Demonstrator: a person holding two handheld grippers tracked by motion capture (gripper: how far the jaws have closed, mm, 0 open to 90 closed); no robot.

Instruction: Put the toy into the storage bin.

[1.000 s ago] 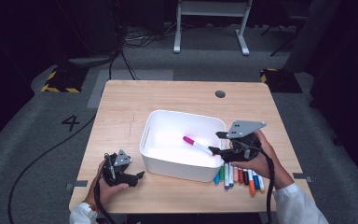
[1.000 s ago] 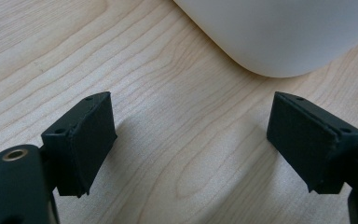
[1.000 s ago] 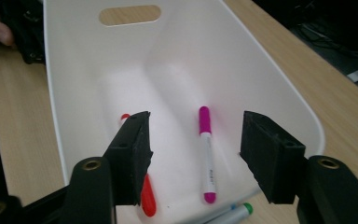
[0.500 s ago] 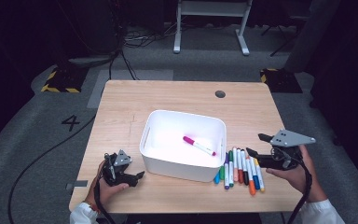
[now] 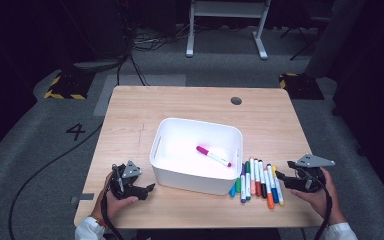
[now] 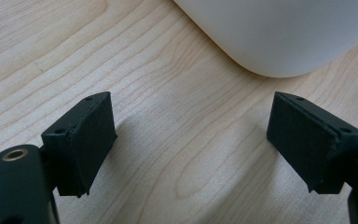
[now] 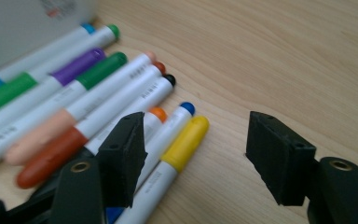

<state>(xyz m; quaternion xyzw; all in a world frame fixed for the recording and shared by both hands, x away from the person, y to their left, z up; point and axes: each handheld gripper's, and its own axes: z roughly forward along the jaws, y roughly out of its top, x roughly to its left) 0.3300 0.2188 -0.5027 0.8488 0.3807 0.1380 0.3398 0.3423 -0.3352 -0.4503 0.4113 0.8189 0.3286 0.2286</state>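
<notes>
A white bin (image 5: pixel 190 177) sits mid-table with a pink marker (image 5: pixel 213 156) lying inside. Several coloured markers (image 5: pixel 257 180) lie in a row to the right of the bin. My right gripper (image 5: pixel 281 178) hovers low at the right end of that row, open; its jaws have just been closing a little. In the right gripper view (image 7: pixel 196 149) a yellow-capped marker (image 7: pixel 184 140) lies on the wood just inside the left jaw, and no pad touches it. My left gripper (image 5: pixel 149 188) rests open near the bin's front left corner (image 6: pixel 279 32), with bare wood between its jaws (image 6: pixel 191 135).
The wooden table (image 5: pixel 180 105) has a small dark hole (image 5: pixel 236 100) at the back. A cable (image 5: pixel 40 175) runs over the grey floor at the left. A metal stand (image 5: pixel 225 30) is behind the table. The bin wall (image 7: pixel 28 18) is close beyond the markers.
My right gripper has left the bin's right rim, going right and down to the table beside the marker row. The pink marker stays in the bin. The left gripper has kept still.
</notes>
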